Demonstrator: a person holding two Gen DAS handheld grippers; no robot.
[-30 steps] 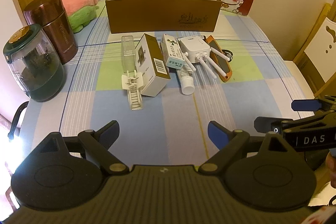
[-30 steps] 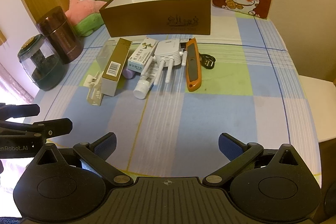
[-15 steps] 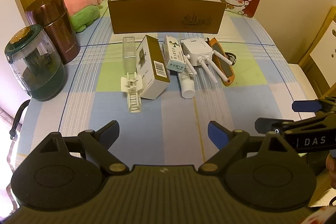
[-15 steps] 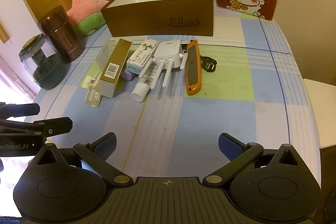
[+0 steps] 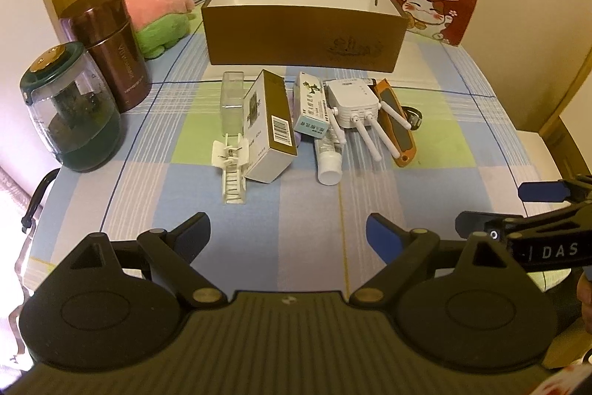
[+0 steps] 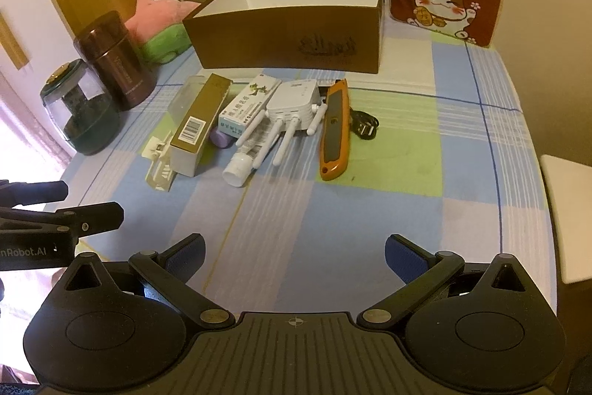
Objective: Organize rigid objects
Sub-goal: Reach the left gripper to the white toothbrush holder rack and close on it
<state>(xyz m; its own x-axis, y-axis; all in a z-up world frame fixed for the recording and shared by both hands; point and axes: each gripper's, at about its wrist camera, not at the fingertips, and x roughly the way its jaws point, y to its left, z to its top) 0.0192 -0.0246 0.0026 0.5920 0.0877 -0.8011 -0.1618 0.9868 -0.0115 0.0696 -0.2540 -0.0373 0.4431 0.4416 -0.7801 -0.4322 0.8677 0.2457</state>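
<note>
Ahead of the left gripper [image 5: 288, 228], whose blue-padded fingers stand wide apart and hold nothing, a row of rigid objects lies on the checked cloth of the table [image 5: 425, 173]. The right gripper [image 6: 294, 249] is likewise spread wide and empty, hovering over the near edge of the table. Farthest to the left of the row is a clear plastic case [image 5: 232, 99] with a white ribbed clip [image 5: 232, 169] at its near end, long axis running away from the claw. Just beside it a gold-and-white cardboard box [image 5: 272, 127] rests tilted on one edge, barcode facing up, its length also pointing toward the far wall. Next comes a slim white-and-teal carton [image 5: 310, 106] lying over a white tube [image 5: 327, 158] whose cap points toward the claw. A glossy white router [image 5: 353, 101] follows, its thin antennas fanned toward the claw, touching an orange utility knife [image 6: 335, 132] whose long body runs nearly straight away. A black coiled strap [image 6: 364, 127] sits just to the right of the knife. Beyond the row stands an open brown cardboard box [image 5: 303, 36] with a white interior, its long side facing the claw.
</note>
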